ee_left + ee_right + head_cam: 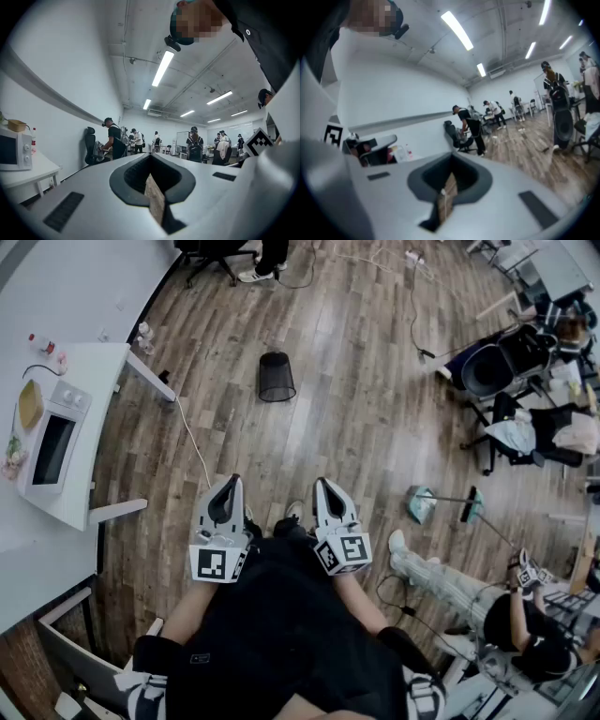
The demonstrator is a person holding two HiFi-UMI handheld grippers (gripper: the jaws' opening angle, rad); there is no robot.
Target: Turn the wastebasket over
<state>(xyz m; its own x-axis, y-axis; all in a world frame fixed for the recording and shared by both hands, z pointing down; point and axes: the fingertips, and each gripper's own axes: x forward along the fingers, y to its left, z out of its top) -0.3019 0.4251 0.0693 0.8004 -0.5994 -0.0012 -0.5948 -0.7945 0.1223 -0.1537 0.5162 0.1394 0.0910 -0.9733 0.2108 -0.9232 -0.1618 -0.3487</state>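
The person stands on the wooden floor (pixel 366 418) with both forearms drawn in against the body. The 2 grippers sit side by side in front of the waist, close together but apart, noses pointing forward across the room.

The left gripper (pixel 225 487) is held level, its marker cube (pixel 217 563) facing up toward the head camera. Its jaws are clenched together with nothing between them. The right gripper (pixel 324 487) tips slightly downward, and its jaws are likewise pressed together and empty.

The wastebasket (pixel 277 377), black mesh, stands alone on the floor well ahead of both grippers, roughly in line with the gap between them. Which end is up I cannot tell. A white table (pixel 94 371) with a microwave (pixel 49 442) stands to the left.
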